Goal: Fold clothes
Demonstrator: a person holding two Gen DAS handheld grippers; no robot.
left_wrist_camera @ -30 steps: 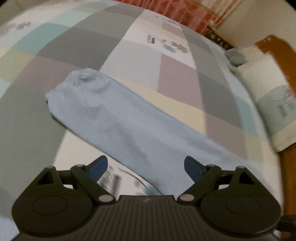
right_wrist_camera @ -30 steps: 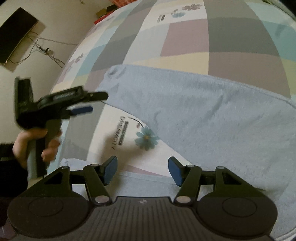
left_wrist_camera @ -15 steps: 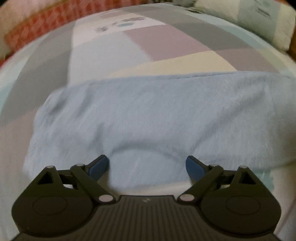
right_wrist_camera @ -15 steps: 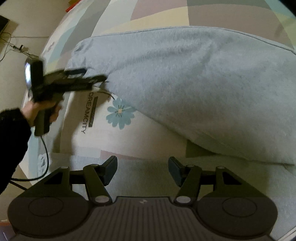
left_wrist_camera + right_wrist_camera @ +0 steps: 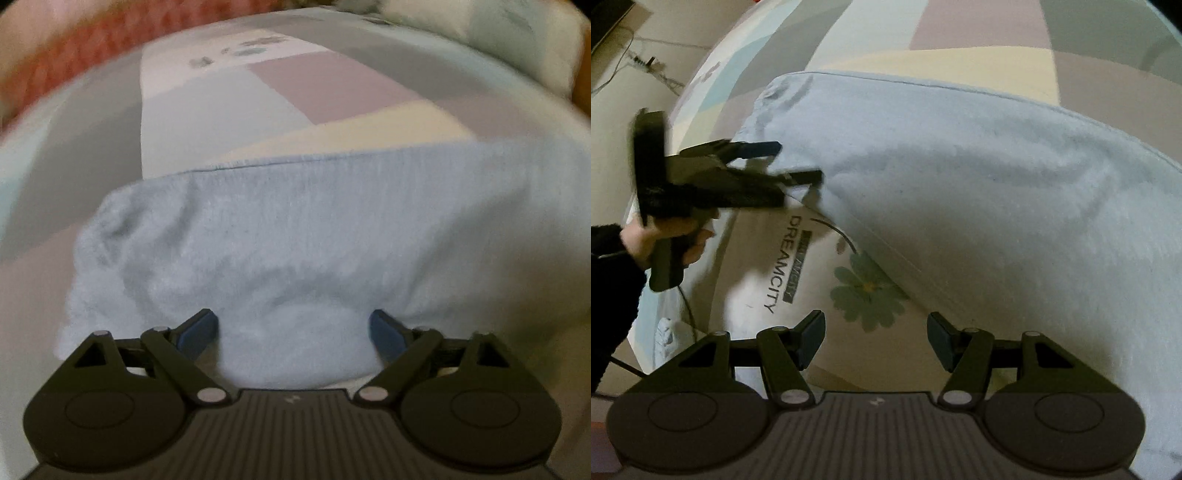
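A light blue fleece garment (image 5: 979, 177) lies spread on the patchwork bed. In the left wrist view its sleeve end (image 5: 288, 266) fills the foreground, and my left gripper (image 5: 293, 330) stands open with the sleeve's near edge between its blue pads. The right wrist view shows that same left gripper (image 5: 798, 162) at the sleeve's near edge, held by a hand (image 5: 646, 240). My right gripper (image 5: 875, 341) is open above the flower print on the bedsheet, with nothing between its fingers and the garment's edge just to its right.
The patchwork bedsheet (image 5: 332, 88) runs to a white pillow (image 5: 517, 33) at the far right and a red patterned cloth (image 5: 110, 44) at the far left. In the right wrist view, bare floor with cables (image 5: 646, 62) lies beyond the bed's left edge.
My left gripper has turned to face the sleeve and closed in until the cloth edge sits between its open pads. My right gripper has moved nearer to the garment's edge over the flower print.
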